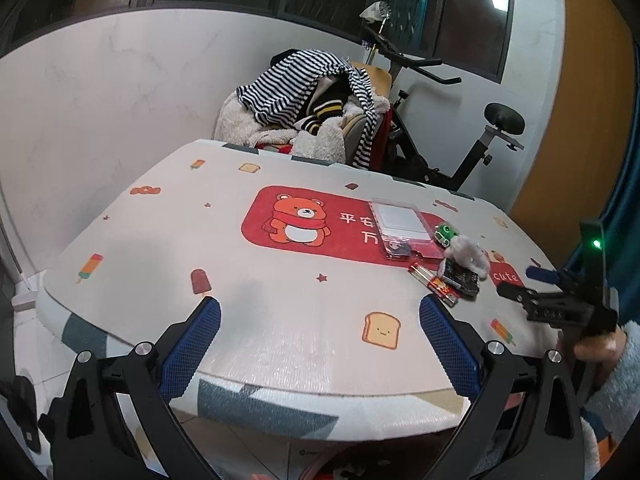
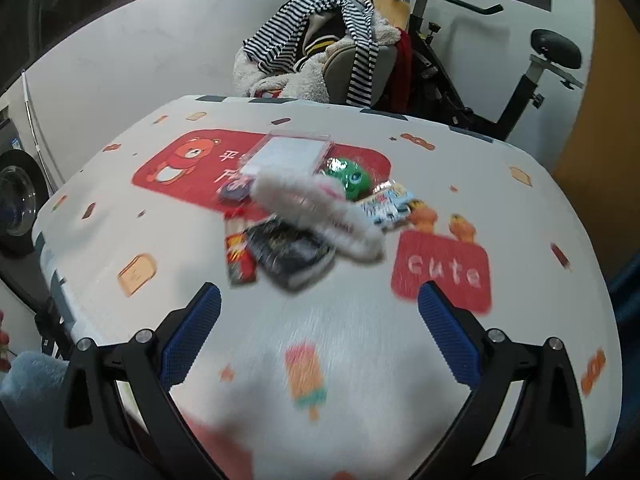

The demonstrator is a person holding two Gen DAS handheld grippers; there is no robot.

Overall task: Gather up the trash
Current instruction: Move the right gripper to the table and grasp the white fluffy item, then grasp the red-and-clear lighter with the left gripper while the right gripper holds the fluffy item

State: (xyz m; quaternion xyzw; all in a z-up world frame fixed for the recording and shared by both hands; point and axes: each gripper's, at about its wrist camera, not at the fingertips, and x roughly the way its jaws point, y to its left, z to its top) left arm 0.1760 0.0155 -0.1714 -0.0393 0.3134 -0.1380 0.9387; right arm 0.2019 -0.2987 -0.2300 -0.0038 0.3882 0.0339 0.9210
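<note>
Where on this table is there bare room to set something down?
The table's left half, left of the bear print, is bare, as is the near edge in front of the left gripper. The right side is crowded: clear box, green toy, tissue, wrappers.

Behind the table (image 1: 132, 248) stands a chair (image 1: 380, 80) heaped with striped clothes (image 1: 296, 84). An exercise bike (image 1: 476, 160) stands right of the chair. A washing machine (image 2: 16, 200) sits left of the table.
</note>
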